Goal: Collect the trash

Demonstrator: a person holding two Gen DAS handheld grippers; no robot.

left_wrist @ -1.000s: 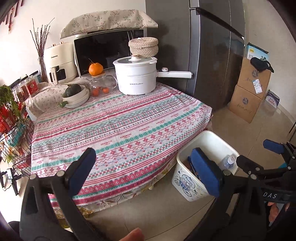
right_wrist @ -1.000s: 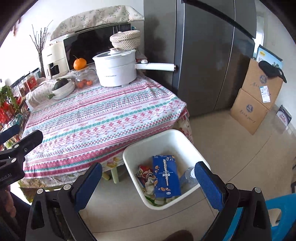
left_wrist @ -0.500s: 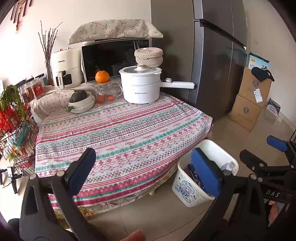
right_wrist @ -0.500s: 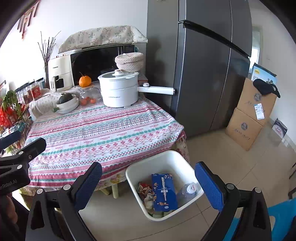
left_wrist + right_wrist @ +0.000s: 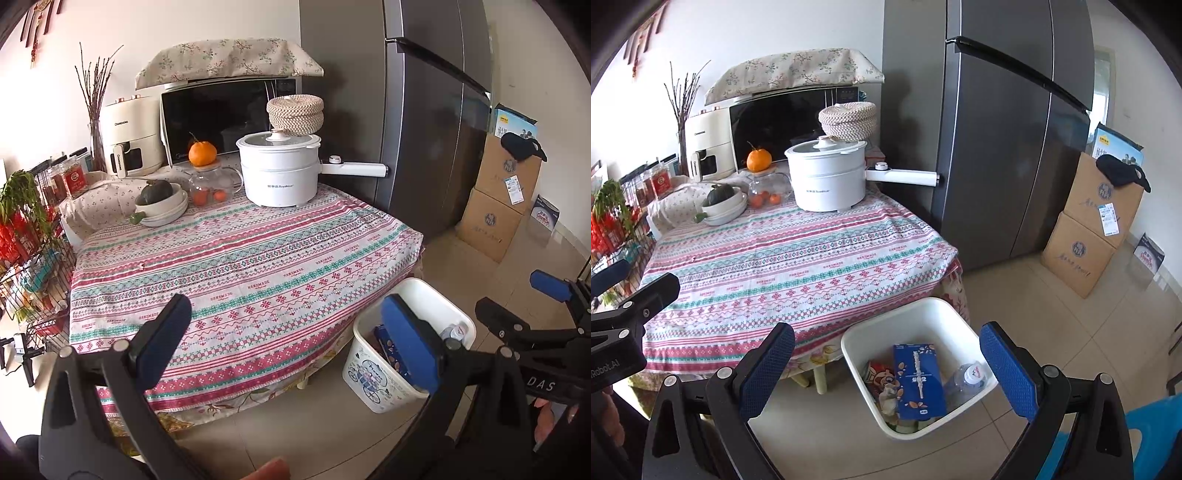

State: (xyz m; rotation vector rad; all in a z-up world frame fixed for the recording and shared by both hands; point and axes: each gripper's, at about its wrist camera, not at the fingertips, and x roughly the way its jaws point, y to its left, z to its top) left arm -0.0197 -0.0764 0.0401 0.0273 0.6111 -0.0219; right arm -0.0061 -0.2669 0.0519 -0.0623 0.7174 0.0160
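Observation:
A white bin (image 5: 912, 317) stands on the floor by the table's near right corner; it also shows in the left wrist view (image 5: 373, 380). In it lie a blue carton (image 5: 918, 380), a clear plastic bottle (image 5: 967, 378) and a colourful wrapper (image 5: 881, 376). My right gripper (image 5: 886, 373) is open and empty, held above the bin. My left gripper (image 5: 284, 343) is open and empty, over the table's front edge, left of the bin.
The table carries a striped cloth (image 5: 240, 266), a white electric pot (image 5: 280, 173) with a long handle, a glass teapot (image 5: 212, 184), a bowl stack (image 5: 162, 206) and a microwave (image 5: 229, 118). A grey fridge (image 5: 997, 129) and cardboard boxes (image 5: 1089, 229) stand right. A wire rack (image 5: 26, 258) stands left.
Both grippers have pulled back and risen, so the table and bin look farther away. Both stay open and empty.

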